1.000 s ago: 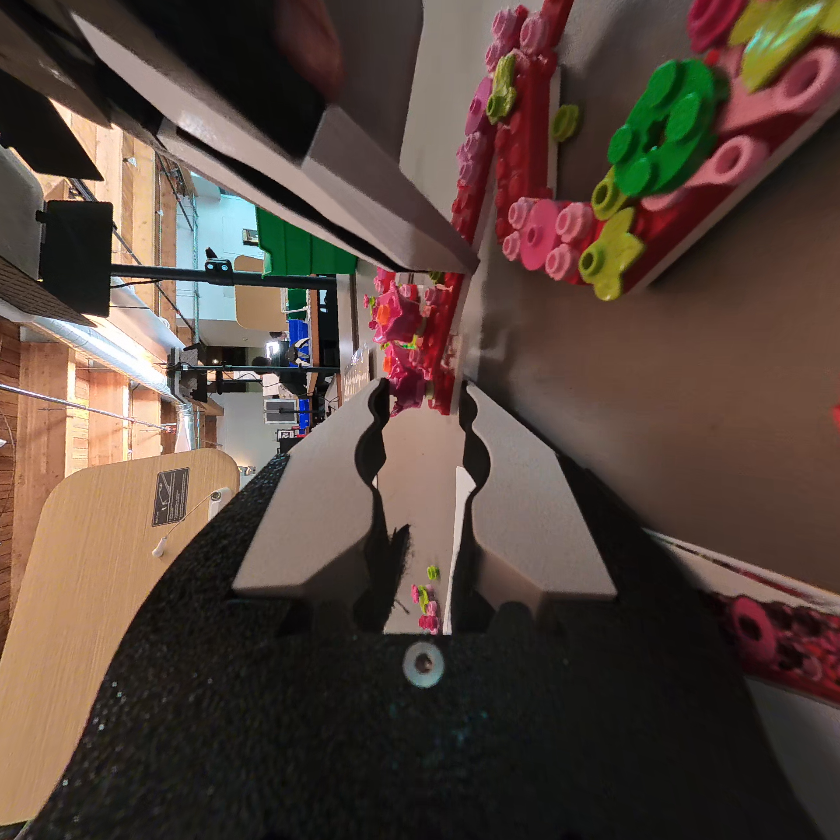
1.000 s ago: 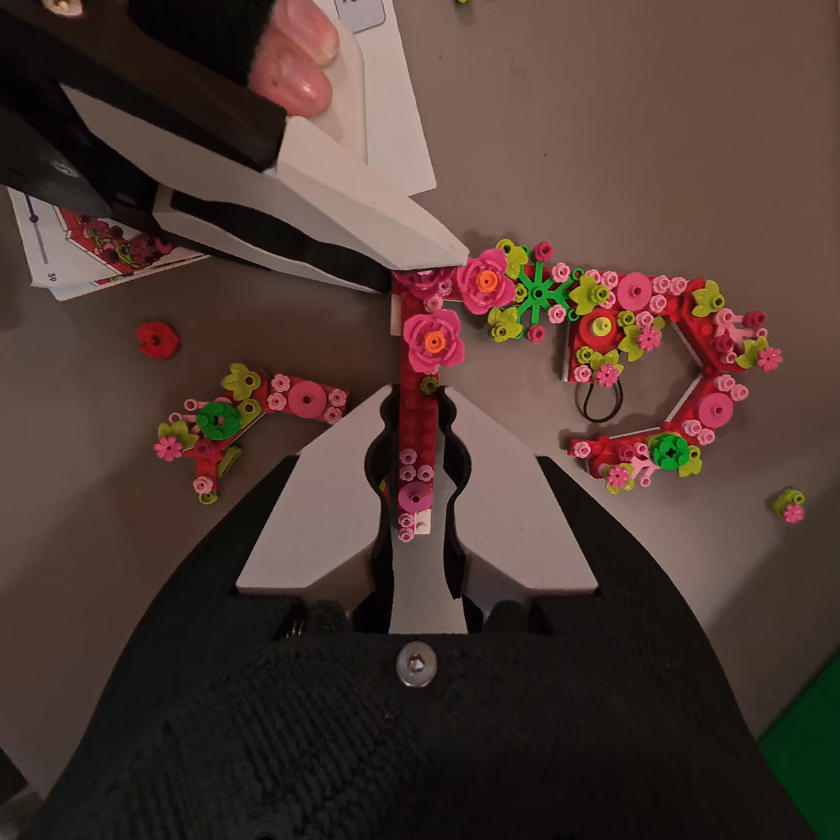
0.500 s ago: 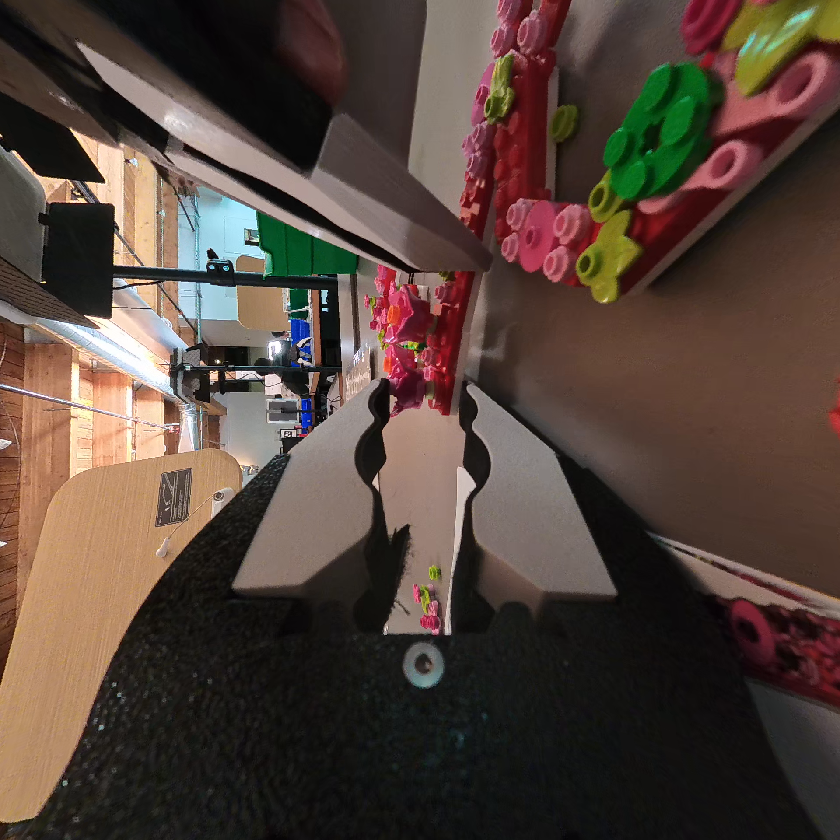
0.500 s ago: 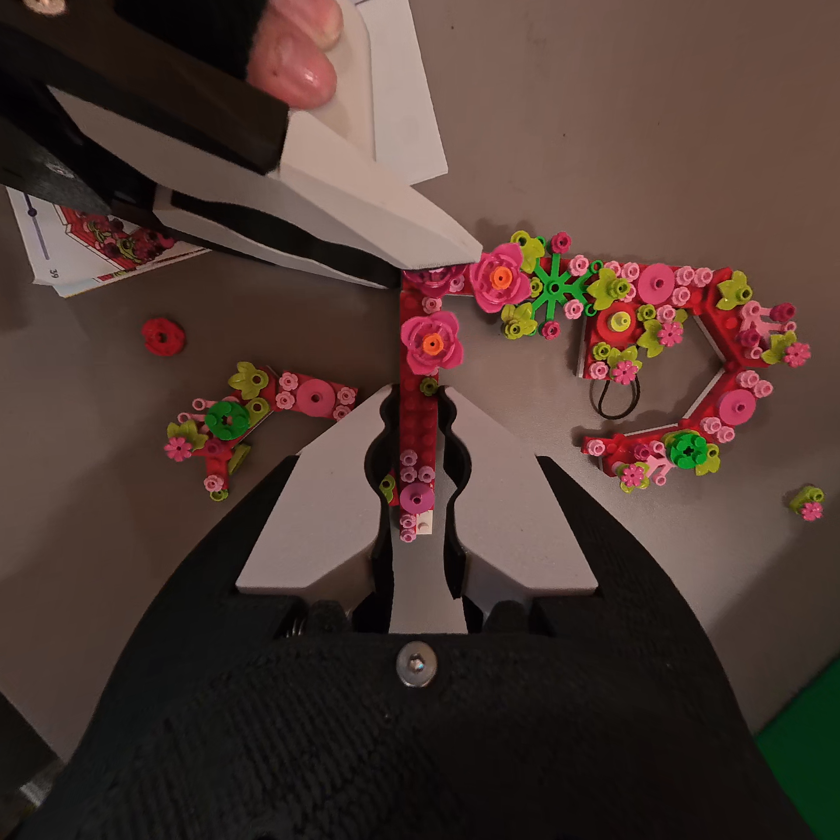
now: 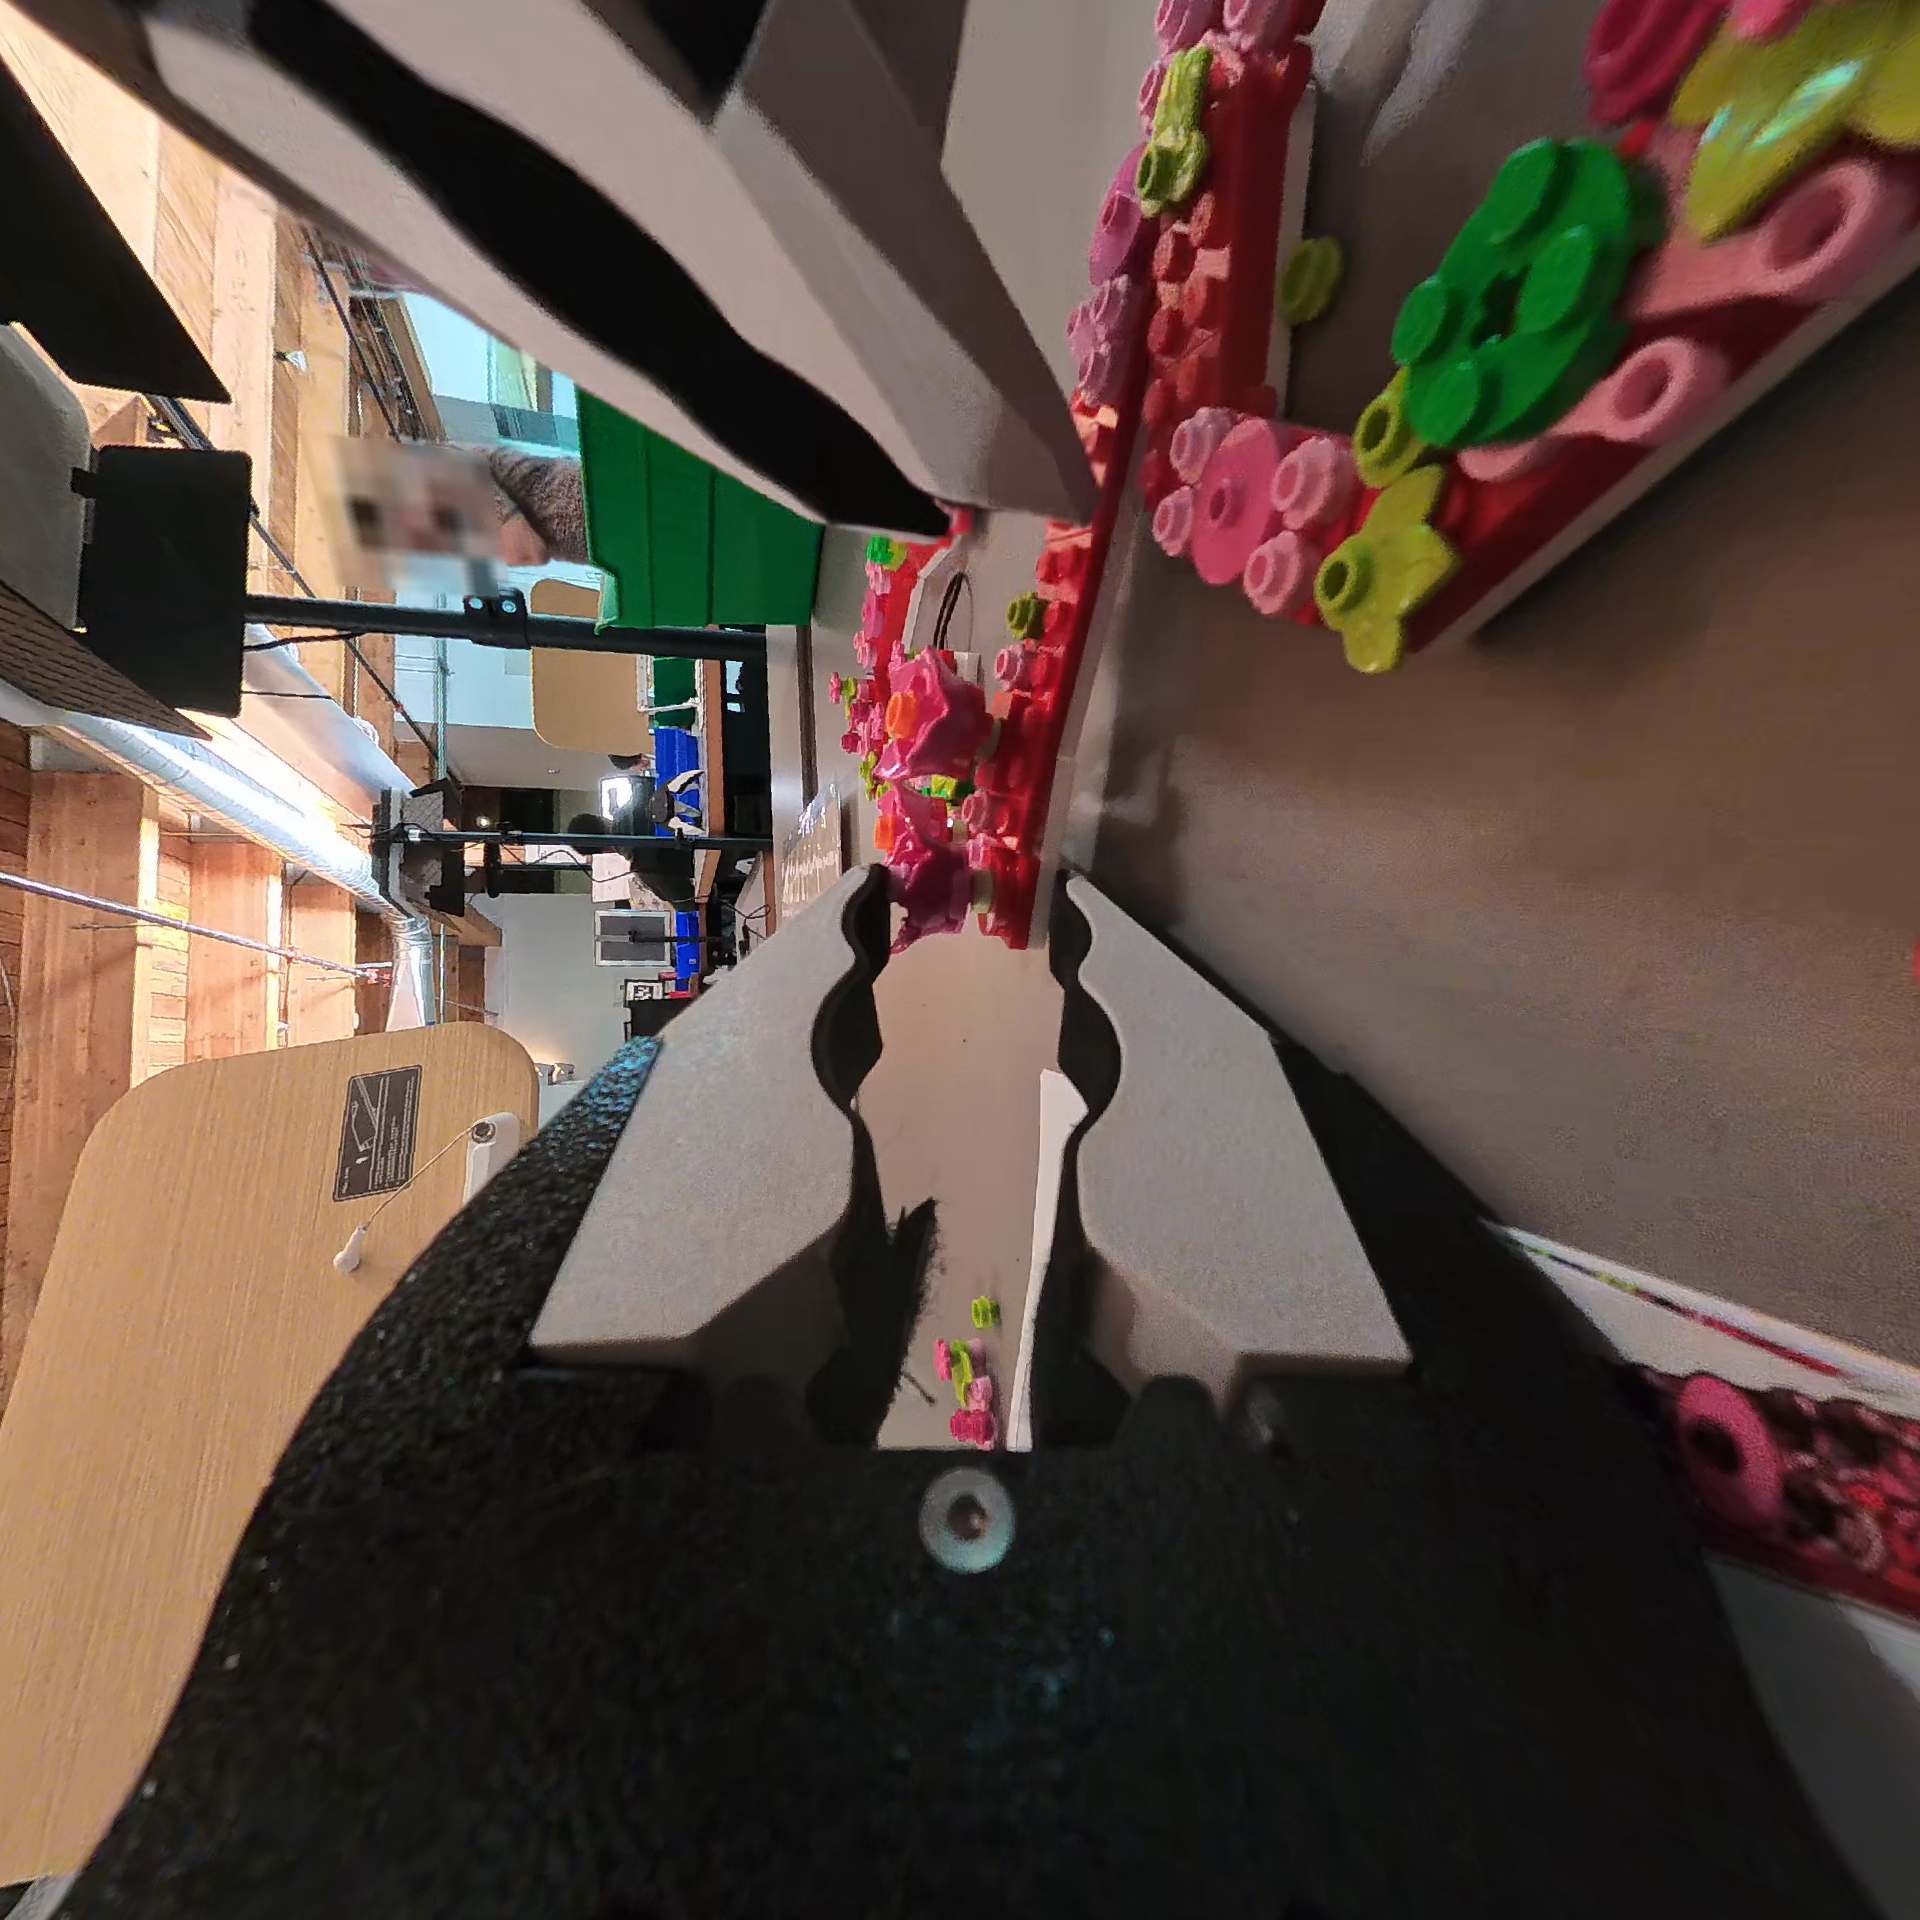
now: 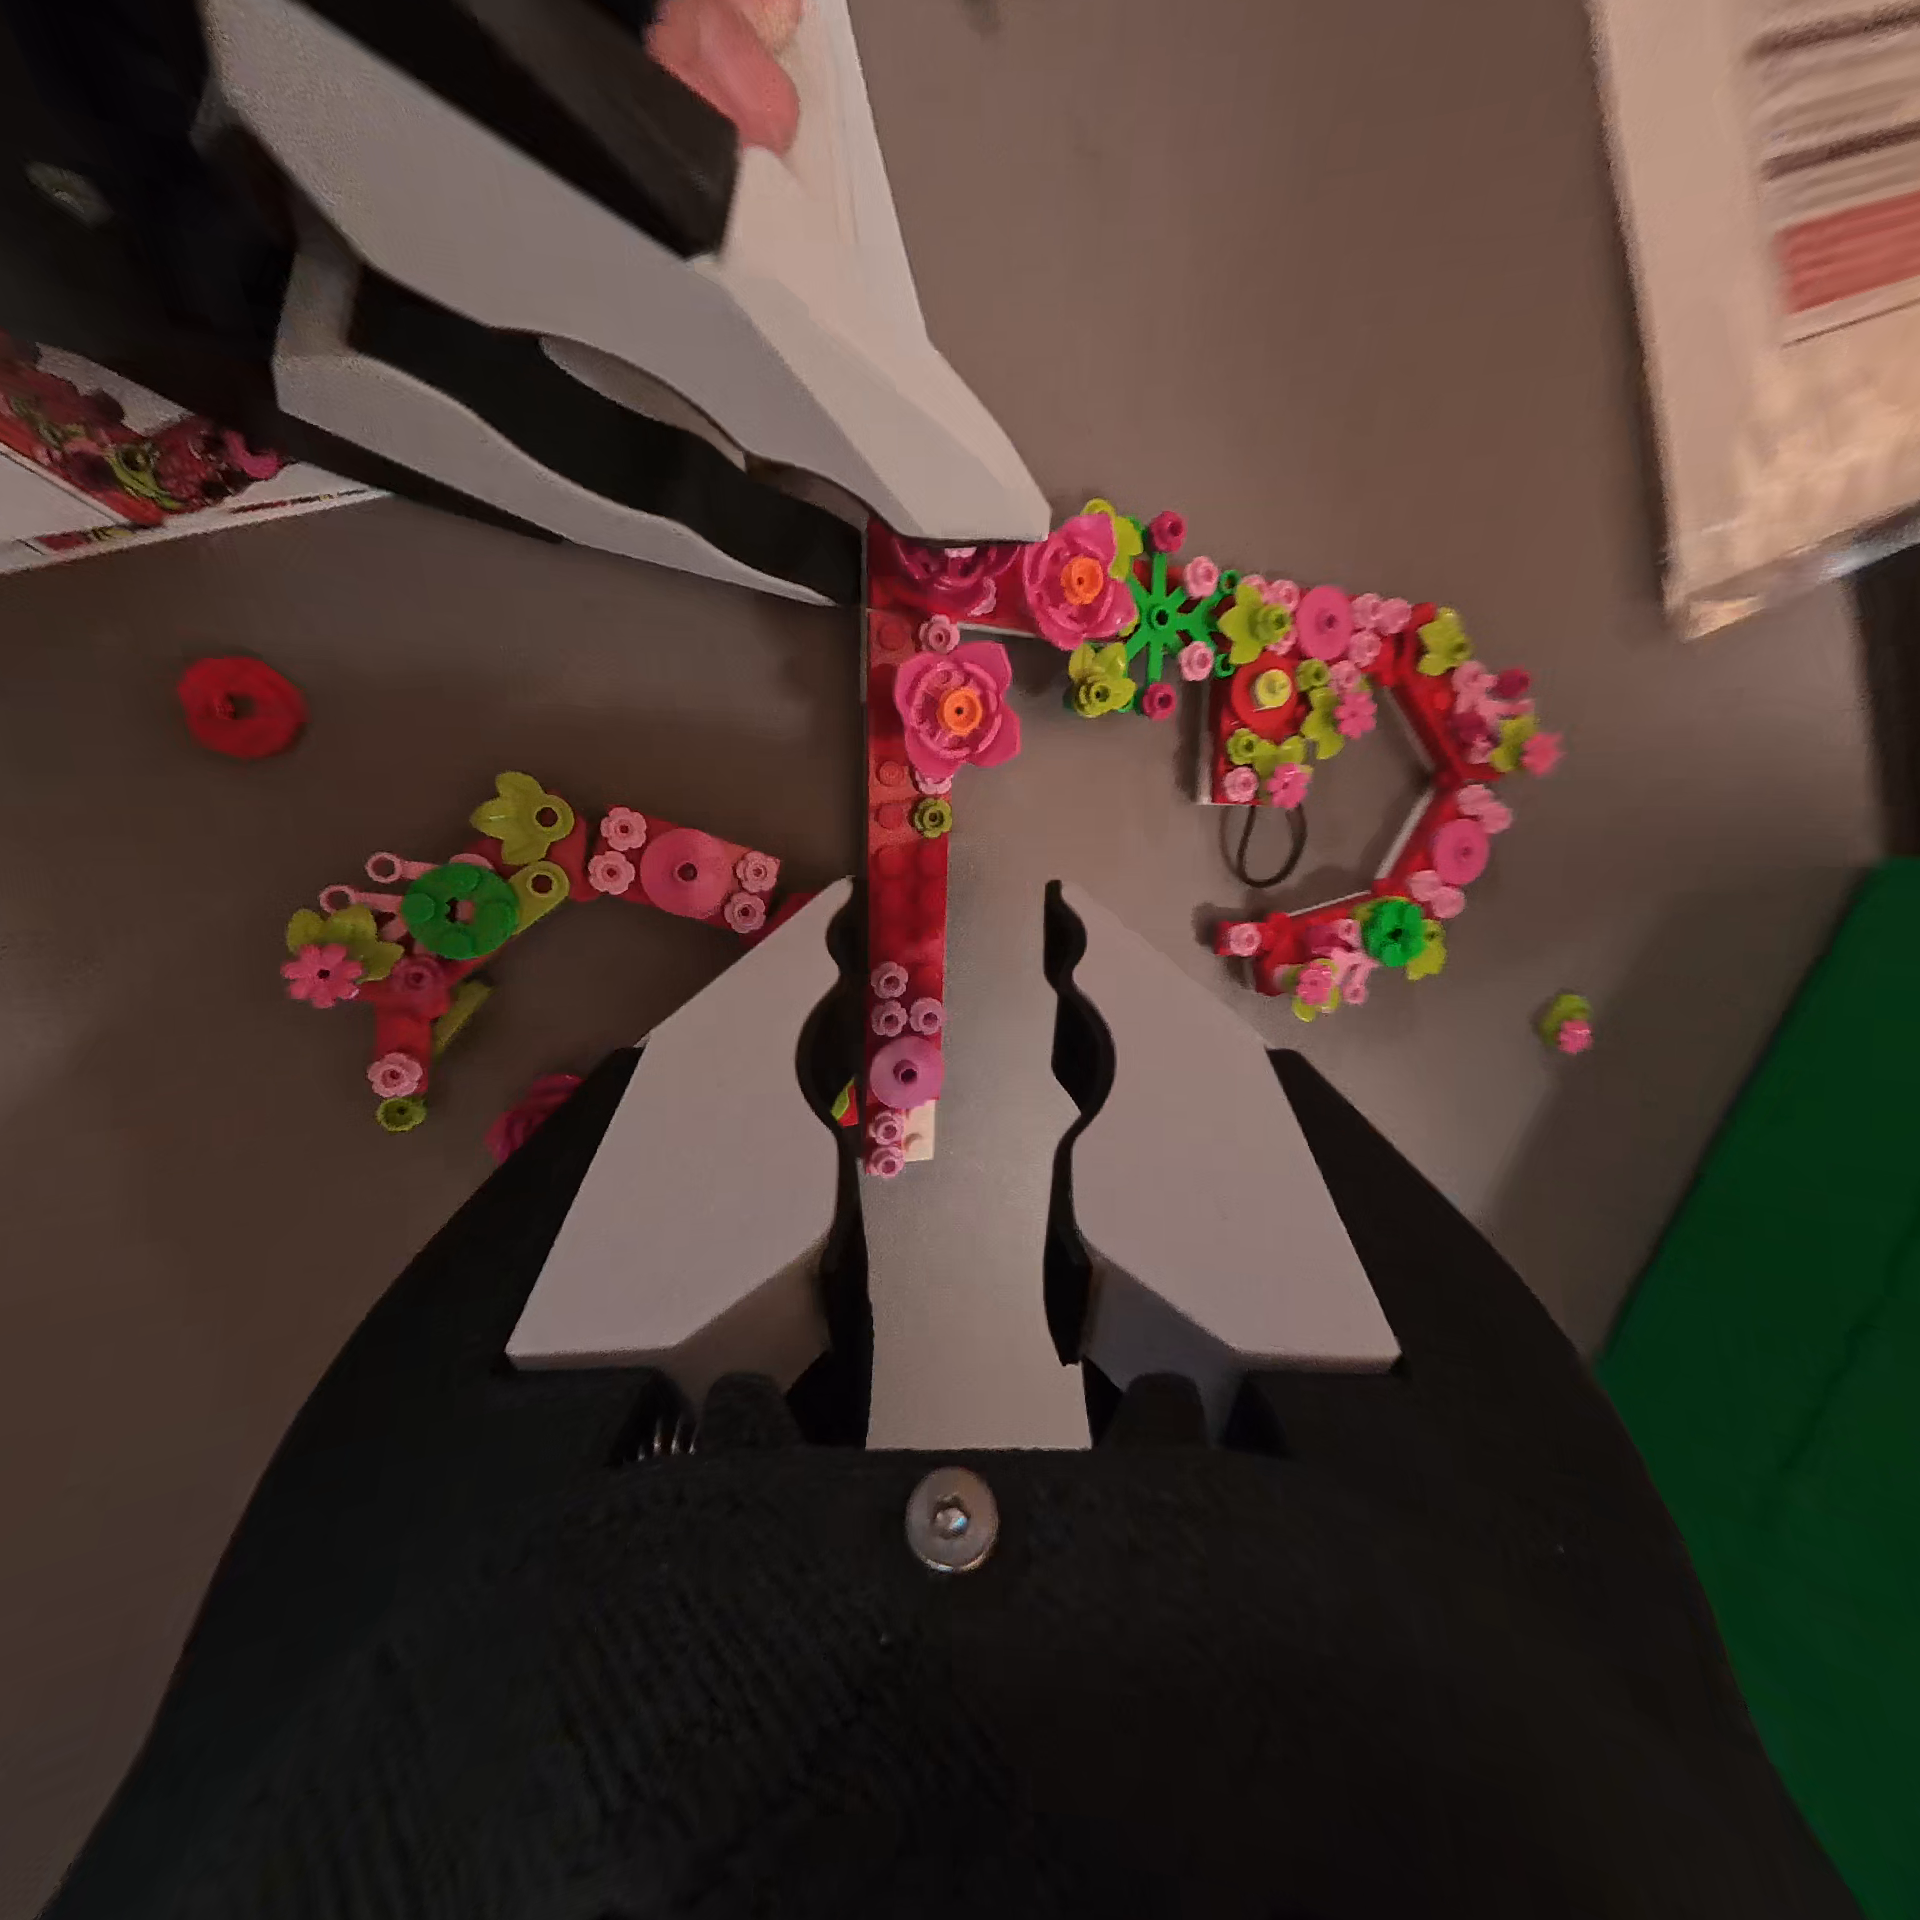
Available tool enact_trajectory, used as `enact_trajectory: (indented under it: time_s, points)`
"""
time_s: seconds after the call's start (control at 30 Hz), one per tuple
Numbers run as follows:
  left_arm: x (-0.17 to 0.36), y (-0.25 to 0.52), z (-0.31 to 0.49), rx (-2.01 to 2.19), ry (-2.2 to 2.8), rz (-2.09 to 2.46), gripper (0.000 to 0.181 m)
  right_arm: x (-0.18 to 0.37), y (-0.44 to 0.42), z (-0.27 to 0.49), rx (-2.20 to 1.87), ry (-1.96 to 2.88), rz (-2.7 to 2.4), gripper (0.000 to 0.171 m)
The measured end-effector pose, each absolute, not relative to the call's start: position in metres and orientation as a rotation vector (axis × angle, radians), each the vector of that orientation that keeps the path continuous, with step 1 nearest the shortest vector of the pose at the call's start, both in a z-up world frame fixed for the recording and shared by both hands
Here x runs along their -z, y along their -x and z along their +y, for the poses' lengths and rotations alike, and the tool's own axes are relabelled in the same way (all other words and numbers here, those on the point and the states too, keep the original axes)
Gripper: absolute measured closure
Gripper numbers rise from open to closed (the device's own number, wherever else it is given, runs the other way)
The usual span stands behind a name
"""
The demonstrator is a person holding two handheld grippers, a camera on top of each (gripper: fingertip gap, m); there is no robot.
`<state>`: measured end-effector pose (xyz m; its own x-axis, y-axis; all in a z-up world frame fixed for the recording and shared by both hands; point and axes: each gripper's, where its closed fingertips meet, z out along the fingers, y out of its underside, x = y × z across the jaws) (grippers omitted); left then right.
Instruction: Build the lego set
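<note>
No legible text anywhere.

Right wrist view looks straight down from close above the table (image 6: 1351,312). Left wrist view is rolled sideways, skimming the tabletop. Both show the red flower strip (image 6: 904,831).

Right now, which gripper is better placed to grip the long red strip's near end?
Right. The right gripper is open with its fingers on either side of the red strip near that end. The left gripper sits at the strip's far corner, by the pink roses.
</note>
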<state>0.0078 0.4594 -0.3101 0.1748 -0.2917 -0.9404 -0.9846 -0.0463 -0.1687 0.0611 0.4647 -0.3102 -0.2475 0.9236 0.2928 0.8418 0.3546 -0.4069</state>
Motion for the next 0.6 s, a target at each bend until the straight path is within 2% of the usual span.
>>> enact_trajectory:
  time_s: [0.17,0.33,0.43,0.6]
  points:
    - [0.31,-0.007,0.46,-0.926,1.526,1.268,0.152,0.298,-0.052,0.441,-0.24,1.19,-1.988,0.142]
    - [0.31,-0.006,0.46,-0.919,1.525,1.265,0.152,0.301,-0.046,0.425,-0.089,0.909,-1.897,0.141]
    - [0.31,-0.006,0.46,-0.917,1.525,1.263,0.152,0.303,-0.048,0.434,-0.075,0.973,-1.856,0.138]
    - [0.309,-0.006,0.461,-0.913,1.519,1.264,0.153,0.306,-0.048,0.448,-0.269,1.284,-1.803,0.138]
